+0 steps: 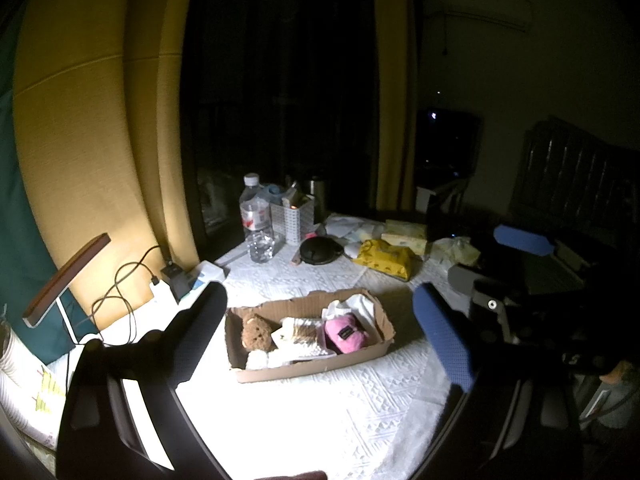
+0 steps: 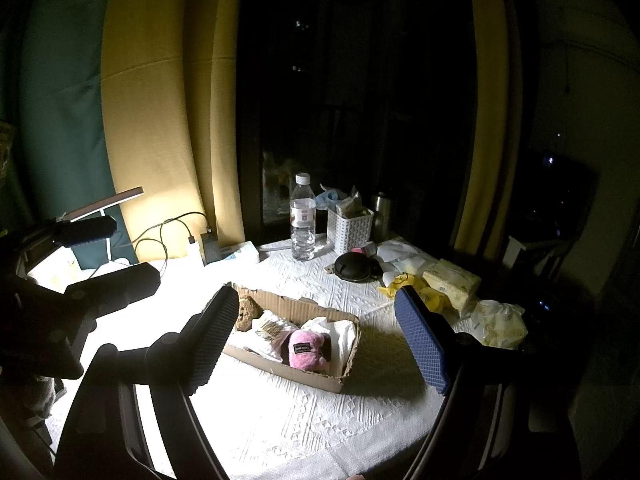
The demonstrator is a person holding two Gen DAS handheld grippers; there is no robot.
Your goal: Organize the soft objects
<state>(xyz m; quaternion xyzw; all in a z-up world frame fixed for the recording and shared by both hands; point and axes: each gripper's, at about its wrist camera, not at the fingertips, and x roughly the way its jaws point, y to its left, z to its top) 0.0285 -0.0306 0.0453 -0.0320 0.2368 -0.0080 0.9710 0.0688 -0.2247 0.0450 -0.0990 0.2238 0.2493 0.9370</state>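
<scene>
A shallow cardboard box [image 1: 312, 366] sits on the white tablecloth; it also shows in the right wrist view [image 2: 316, 378]. Inside lie a pink plush toy [image 1: 346, 332] [image 2: 306, 350], a brown plush toy [image 1: 256, 332] [image 2: 246, 312], a cream knitted piece [image 1: 300, 332] [image 2: 272, 326] and white cloth [image 1: 356, 304] [image 2: 344, 336]. My left gripper [image 1: 320, 332] is open and empty, held back above the table in front of the box. My right gripper [image 2: 316, 336] is open and empty, also above and in front of the box. The other gripper shows at each view's edge.
At the back of the table stand a water bottle [image 1: 256, 220], a white basket [image 1: 292, 220], a black round case [image 1: 320, 250], a yellow tissue pack [image 1: 386, 258] and more tissue packs [image 2: 452, 282]. A desk lamp [image 1: 64, 276], cables and a charger [image 1: 174, 280] are at the left.
</scene>
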